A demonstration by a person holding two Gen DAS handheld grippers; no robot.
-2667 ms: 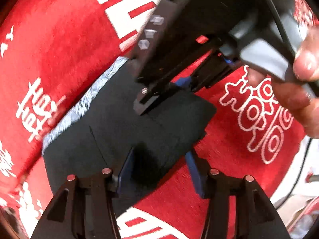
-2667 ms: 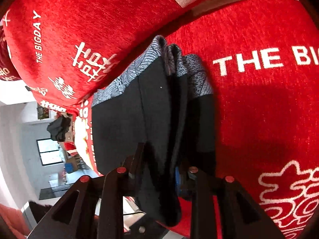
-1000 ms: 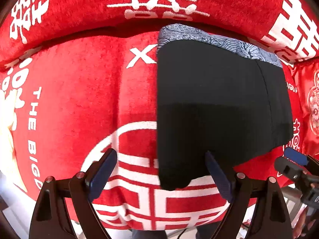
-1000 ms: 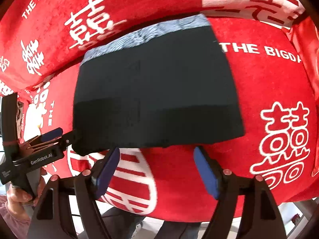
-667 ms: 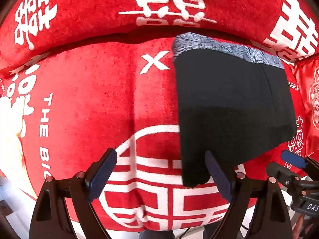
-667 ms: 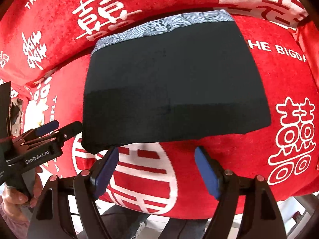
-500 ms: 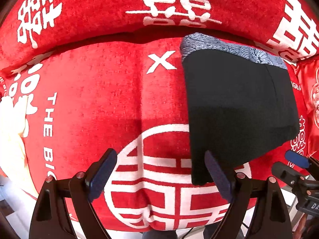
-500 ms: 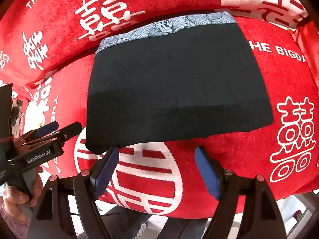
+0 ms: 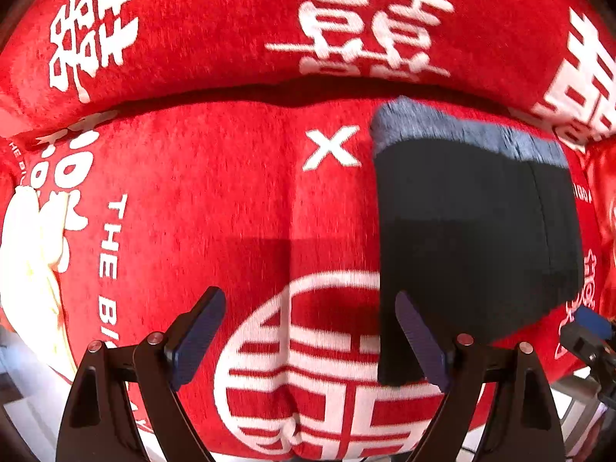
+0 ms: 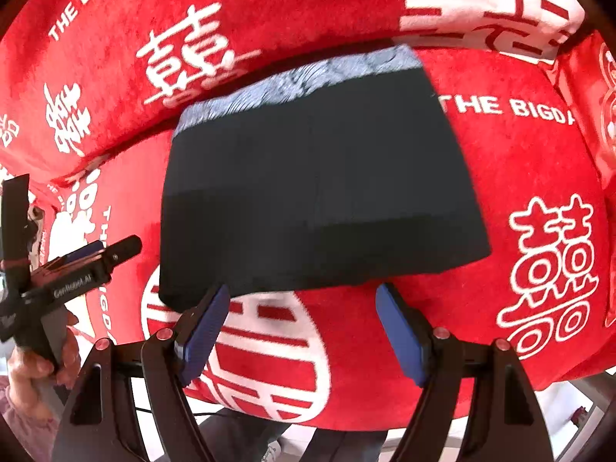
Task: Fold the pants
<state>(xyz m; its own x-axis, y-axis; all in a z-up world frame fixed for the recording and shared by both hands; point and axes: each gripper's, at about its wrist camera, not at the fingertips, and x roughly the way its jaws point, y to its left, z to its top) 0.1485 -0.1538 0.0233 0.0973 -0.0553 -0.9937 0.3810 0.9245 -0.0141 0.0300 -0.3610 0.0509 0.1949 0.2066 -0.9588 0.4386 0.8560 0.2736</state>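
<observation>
The red sofa cushion (image 10: 519, 161) is carrying the folded black pants (image 10: 319, 200) — patterned grey waistband at 12 o'clock. Both claws are gaping wide, empty — left claw (image 9: 308, 338), right claw (image 10: 304, 331) at 6 o'clock.

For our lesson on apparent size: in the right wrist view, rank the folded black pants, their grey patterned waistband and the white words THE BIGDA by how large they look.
1. Folded black pants
2. Grey patterned waistband
3. White words THE BIGDA, clearly smallest, though partly cut off.
</observation>
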